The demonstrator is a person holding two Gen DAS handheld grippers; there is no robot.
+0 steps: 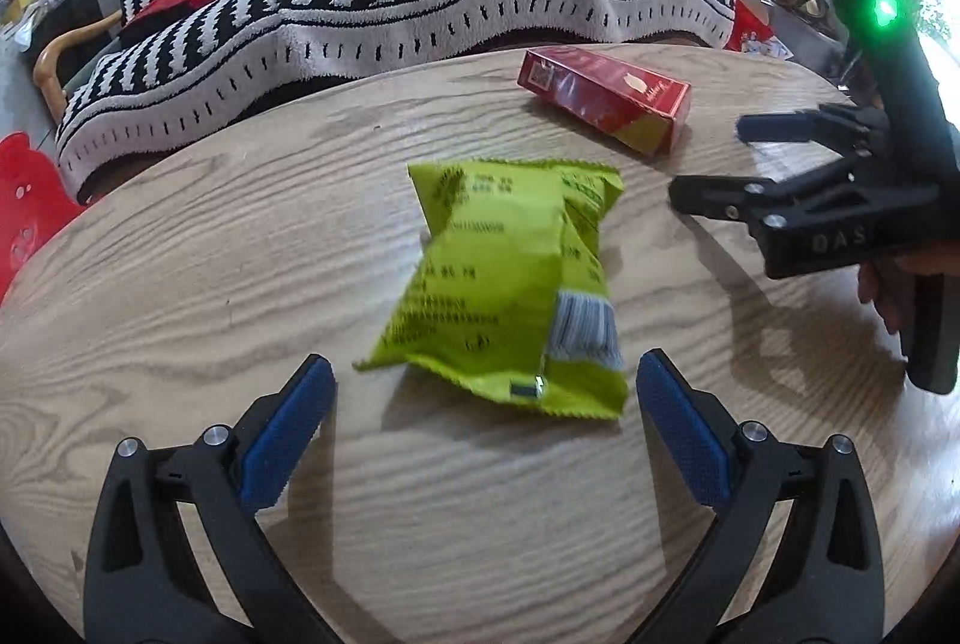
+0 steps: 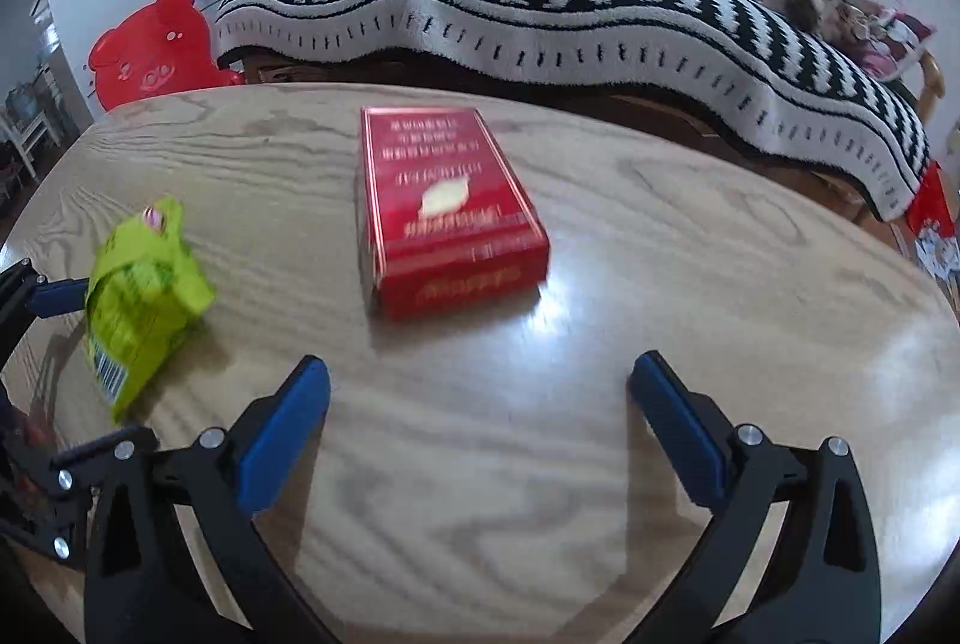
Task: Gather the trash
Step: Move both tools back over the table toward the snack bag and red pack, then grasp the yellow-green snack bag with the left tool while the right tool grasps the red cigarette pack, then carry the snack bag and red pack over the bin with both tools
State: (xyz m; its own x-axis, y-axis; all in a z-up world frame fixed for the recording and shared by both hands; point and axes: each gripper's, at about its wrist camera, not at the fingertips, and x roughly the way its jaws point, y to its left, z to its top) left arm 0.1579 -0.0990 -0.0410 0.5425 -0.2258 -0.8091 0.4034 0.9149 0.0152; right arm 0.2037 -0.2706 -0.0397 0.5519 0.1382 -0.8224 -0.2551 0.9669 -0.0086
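Your left gripper (image 1: 483,380) is wide open and empty, with the green snack bag (image 1: 510,284) mid-table (image 1: 180,254) right ahead. Your right gripper (image 2: 480,374) is spread too, facing the red box (image 2: 444,206) near the far edge.

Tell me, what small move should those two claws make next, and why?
Probably the left gripper should ease forward and close on the crumpled lime-green snack wrapper. Its jaws are wide open with the wrapper lying just ahead between them on the round wooden table. The right gripper, also open, faces the flat red cardboard box.
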